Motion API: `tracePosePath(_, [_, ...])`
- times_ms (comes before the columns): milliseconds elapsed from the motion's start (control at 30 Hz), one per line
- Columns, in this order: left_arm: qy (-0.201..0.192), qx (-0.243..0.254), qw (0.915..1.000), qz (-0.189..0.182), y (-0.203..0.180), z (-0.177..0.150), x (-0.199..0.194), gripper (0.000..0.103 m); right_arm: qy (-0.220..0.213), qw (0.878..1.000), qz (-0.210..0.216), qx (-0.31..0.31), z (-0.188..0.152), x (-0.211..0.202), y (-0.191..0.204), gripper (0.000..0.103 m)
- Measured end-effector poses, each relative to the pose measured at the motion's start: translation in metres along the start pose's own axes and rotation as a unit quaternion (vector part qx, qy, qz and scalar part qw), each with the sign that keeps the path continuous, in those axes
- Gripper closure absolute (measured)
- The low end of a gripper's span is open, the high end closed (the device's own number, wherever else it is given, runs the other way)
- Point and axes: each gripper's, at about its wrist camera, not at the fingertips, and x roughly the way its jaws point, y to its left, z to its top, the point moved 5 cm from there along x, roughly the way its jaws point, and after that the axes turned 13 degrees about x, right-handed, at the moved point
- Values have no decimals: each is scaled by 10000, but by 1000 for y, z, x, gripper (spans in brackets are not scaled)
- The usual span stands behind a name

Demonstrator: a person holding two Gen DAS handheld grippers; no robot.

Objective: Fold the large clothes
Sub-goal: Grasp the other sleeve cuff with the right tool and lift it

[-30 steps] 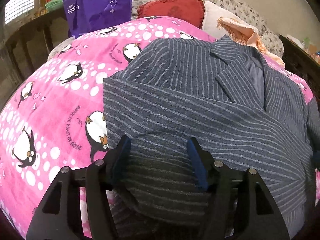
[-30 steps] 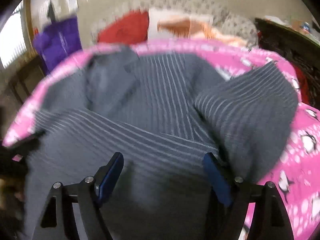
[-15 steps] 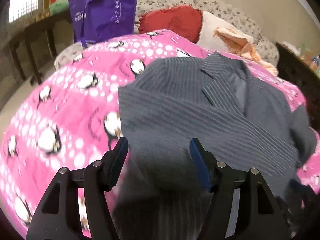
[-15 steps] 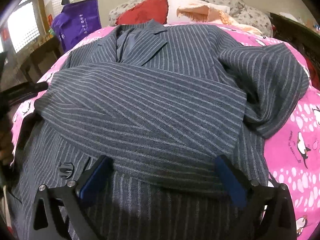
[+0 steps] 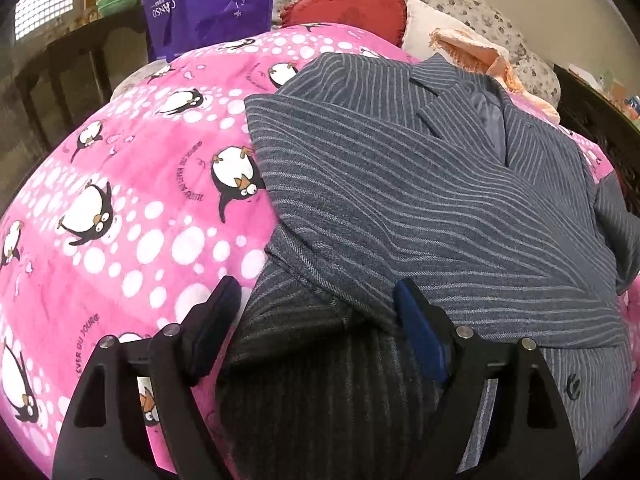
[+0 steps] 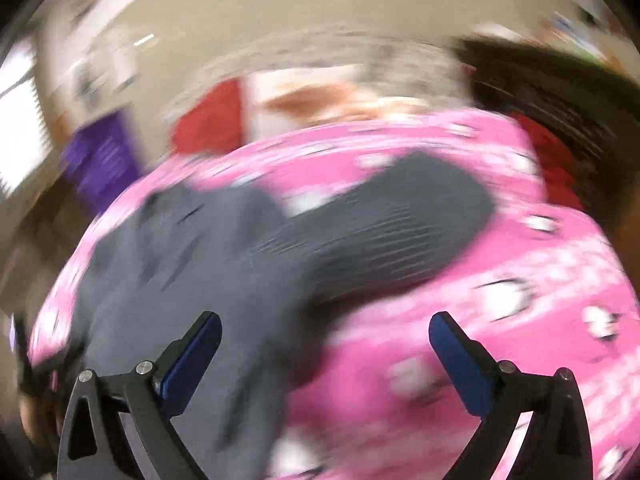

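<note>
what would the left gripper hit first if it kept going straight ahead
Probably the striped jacket: the left gripper is open with the folded sleeve's edge right between its fingers. Depth is unclear, but the cloth looks very close.

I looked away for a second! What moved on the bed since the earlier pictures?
The right gripper swung away to the right: the striped jacket now lies left of it, pink penguin blanket between its open fingers, the view blurred. The left gripper barely moved, still open over the jacket's lower edge. The sleeve stays folded across the jacket; nothing was gripped.
</note>
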Motion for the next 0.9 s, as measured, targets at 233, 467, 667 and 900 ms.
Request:
tracePosePath(233, [-19,-22,10000,15,-1,-3,0,22,205,9825,-82,1848,88,72,-111,20])
tracePosePath(467, [-8,-2,10000,70,-2,-2,1,21,285,9773,217,2087,109,142,-125,18])
tracePosePath(667, [-1,-12,10000,60,-1,-1,2,21,83,9843,450,1704,110,136,-107,85])
tracePosePath(900, [-13,-38,10000,28,0,-1,2,21,-811,9828,344,1623,111,16,-110,86])
